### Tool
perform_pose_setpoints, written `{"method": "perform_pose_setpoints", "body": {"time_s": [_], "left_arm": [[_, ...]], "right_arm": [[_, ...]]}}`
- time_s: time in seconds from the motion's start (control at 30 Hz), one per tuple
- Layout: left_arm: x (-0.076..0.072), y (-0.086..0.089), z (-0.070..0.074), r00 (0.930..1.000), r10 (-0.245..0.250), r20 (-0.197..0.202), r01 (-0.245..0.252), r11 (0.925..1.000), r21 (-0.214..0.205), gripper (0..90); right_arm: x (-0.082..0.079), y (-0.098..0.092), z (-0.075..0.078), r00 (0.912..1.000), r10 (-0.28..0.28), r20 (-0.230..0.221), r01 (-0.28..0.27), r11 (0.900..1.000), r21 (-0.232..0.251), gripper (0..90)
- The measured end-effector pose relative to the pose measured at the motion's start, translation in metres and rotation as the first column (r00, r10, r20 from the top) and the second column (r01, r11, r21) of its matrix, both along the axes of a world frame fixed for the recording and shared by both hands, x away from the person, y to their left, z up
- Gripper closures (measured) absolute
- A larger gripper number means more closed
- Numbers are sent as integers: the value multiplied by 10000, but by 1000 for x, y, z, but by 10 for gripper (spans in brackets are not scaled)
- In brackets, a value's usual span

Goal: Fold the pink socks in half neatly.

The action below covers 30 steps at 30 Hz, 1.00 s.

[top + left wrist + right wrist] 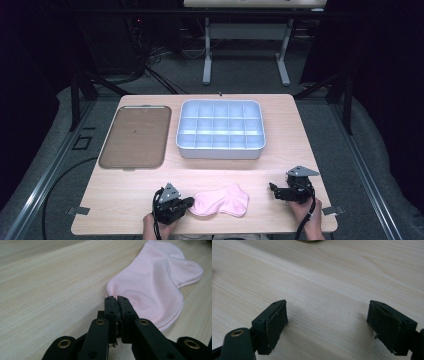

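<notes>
Pale pink sock [160, 287] (ankle-length), lying flat.

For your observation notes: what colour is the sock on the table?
Pale pink sock; clearest in the left gripper view.

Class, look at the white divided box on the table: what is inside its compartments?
The divided box shows bare pale floors in the compartments that can be seen into. The near wall hides part of the front row, so something small there cannot be ruled out.
</notes>
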<state>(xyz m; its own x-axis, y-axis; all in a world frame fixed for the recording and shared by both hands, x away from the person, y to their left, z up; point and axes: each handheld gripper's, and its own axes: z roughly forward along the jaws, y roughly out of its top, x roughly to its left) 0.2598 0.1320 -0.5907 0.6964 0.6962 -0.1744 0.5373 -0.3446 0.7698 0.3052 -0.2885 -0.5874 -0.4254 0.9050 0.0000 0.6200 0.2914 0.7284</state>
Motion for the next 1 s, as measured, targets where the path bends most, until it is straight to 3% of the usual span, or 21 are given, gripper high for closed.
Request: {"method": "perform_pose_setpoints", "body": {"time_s": [0.2, 0.33, 0.5, 0.73, 0.9, 1.0], "left_arm": [[-1, -1, 0, 9999, 7, 103, -7, 10000, 69, 862], [0, -1, 0, 10000, 6, 89, -7, 10000, 53, 862], [0, 0, 0, 10000, -2, 53, 2, 10000, 5, 862], [0, 0, 0, 10000, -1, 57, 1, 10000, 2, 862], [0, 0, 0, 10000, 36, 29, -36, 10000, -15, 862], [0, 1, 0, 10000, -8, 30, 8, 10000, -26, 862]], "right_arm": [[-2, 1, 3, 9999, 22, -143, -21, 9999, 108, 246], [-13, 10, 9, 9997, -158, 168, 151, 9992, 380, 249], [-25, 30, 23, 9983, 553, -164, -539, 9957, 747, 334], [-42, 59, 33, 9858, 1611, -480, -1560, 9831, 959, 426], [-51, 73, 33, 9767, 2042, -660, -1960, 9740, 1136, 476], [-54, 79, 32, 9762, 2063, -666, -1996, 9752, 953, 502]]}}
